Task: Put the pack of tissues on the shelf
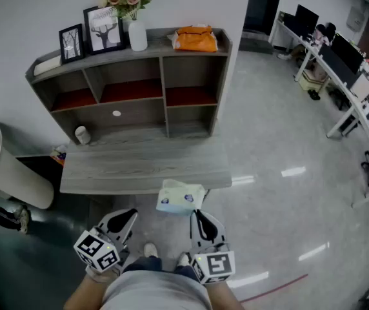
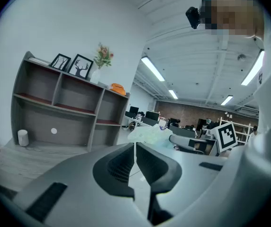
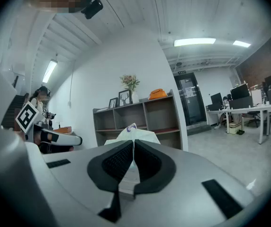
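Note:
The pack of tissues [image 1: 180, 196], pale green and white, hangs over the front edge of the grey table [image 1: 107, 166]. My right gripper [image 1: 198, 215] is shut on the pack's near edge. In the right gripper view the pack [image 3: 134, 134] rises just past the closed jaw tips [image 3: 133, 142]. My left gripper [image 1: 129, 216] stays left of the pack, apart from it and shut with nothing in it. Its jaws meet in the left gripper view [image 2: 135, 148], where the pack [image 2: 149, 134] and the right gripper [image 2: 192, 143] show to the right. The grey shelf unit [image 1: 162, 76] stands at the back of the table.
On the shelf's top stand two picture frames [image 1: 71, 42], a white vase of flowers [image 1: 136, 34] and an orange pack [image 1: 196, 39]. A white cup [image 1: 82, 134] sits in the lower left bay. A white round stand [image 1: 4, 173] is at left and office desks [image 1: 339, 76] at right.

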Demonstrator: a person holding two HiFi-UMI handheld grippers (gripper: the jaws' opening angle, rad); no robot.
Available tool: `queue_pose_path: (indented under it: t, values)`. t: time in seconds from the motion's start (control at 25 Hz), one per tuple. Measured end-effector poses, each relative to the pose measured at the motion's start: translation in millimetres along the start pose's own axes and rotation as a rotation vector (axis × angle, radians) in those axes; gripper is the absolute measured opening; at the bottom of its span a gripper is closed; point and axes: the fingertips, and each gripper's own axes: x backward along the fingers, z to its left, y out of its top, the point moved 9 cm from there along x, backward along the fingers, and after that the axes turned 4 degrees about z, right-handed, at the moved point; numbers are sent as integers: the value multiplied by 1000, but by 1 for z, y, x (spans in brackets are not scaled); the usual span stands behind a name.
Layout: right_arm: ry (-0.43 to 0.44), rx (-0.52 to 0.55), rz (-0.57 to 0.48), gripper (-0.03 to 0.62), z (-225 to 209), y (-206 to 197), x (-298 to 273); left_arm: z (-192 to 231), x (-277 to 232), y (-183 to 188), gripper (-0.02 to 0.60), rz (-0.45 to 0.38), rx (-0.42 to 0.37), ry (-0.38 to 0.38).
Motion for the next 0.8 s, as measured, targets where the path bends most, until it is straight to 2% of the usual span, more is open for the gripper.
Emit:
queue_pose_path:
  t: [0.12, 0.32, 0.8]
  values:
    - [-12, -3, 1, 23, 13, 5, -3, 8, 7, 7, 26, 11, -22, -14]
    - [-25, 10, 7, 23, 33, 9, -17, 27, 19, 11, 26, 5, -10, -39]
    - [-104, -32, 34, 23, 87, 1, -80, 113, 38, 15, 26, 1, 2, -122]
